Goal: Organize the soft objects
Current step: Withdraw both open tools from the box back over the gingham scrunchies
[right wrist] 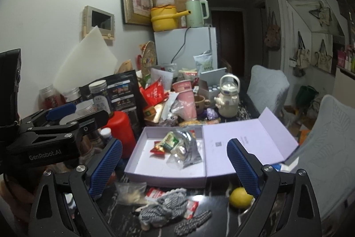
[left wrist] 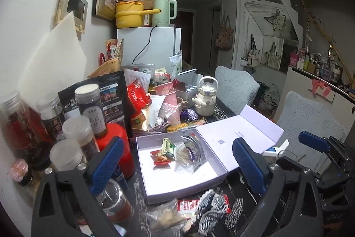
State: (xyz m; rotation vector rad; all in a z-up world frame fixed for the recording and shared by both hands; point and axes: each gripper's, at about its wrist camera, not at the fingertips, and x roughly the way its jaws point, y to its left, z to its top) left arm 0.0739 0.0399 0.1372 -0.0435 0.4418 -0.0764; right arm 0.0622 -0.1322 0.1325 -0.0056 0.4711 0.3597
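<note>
A striped black-and-white soft cloth item [left wrist: 210, 208] [right wrist: 164, 206] lies crumpled on the dark marbled table, just in front of an open pale box [left wrist: 188, 190] [right wrist: 166, 179]. The box holds several snack packets [left wrist: 177, 152] [right wrist: 177, 148], and its lid [left wrist: 239, 130] [right wrist: 244, 137] is folded out to the right. My left gripper [left wrist: 177, 161] stands open above the box's near edge with nothing between its blue pads. My right gripper [right wrist: 175, 166] is open too and equally empty, hovering over the box and cloth. A red-and-white packet [right wrist: 155, 192] and a clear bag [right wrist: 131, 192] lie beside the cloth.
Lidded jars [left wrist: 88, 103] and a red bottle [left wrist: 115, 143] crowd the left side. Behind the box sits a heap of packets, cups and a cream kettle [left wrist: 205, 97]. A lemon [right wrist: 240, 197] rests near the right pad. Grey padded chairs [left wrist: 310, 121] stand at the table's right.
</note>
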